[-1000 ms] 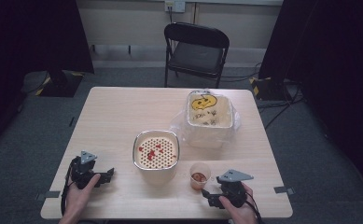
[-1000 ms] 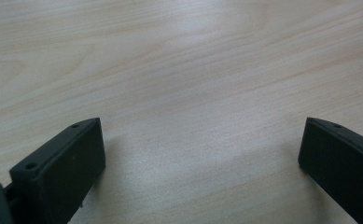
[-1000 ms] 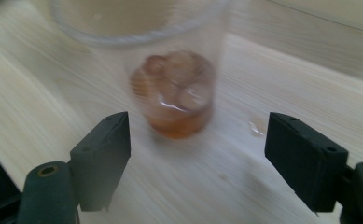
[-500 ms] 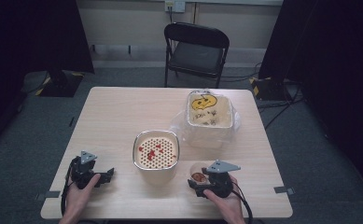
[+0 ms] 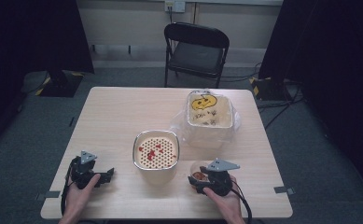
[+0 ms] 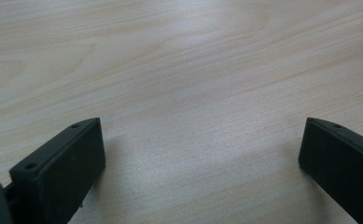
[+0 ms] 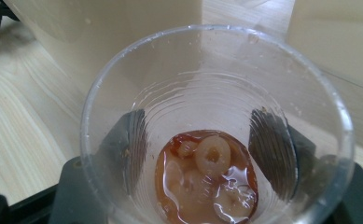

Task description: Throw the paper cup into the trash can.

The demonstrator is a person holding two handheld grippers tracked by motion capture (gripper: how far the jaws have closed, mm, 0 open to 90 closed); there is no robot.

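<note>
The right gripper (image 5: 198, 179) is closing on a small clear plastic cup (image 7: 216, 126) that is standing just right of the strainer pot (image 5: 156, 154), toward the person's edge of the table (image 5: 118, 112). Its jaws have just been narrowing, and in the right gripper view the two black pads are showing through the cup's wall on either side, pressed against it or very nearly so. The cup is upright and is holding a little reddish syrup with pale fruit pieces (image 7: 212, 156) at the bottom. The left gripper (image 6: 202, 154) is resting on the bare table left of the strainer pot, jaws spread wide with nothing between them.

The step in hand looks like securing the cup. Next it probably needs a firm but gentle squeeze, since thin plastic buckles easily, then a level lift over to the strainer pot so the syrup is not spilling before the pour. The bag-lined bin (image 5: 208, 116) is sitting beyond the strainer pot, to its right.
</note>
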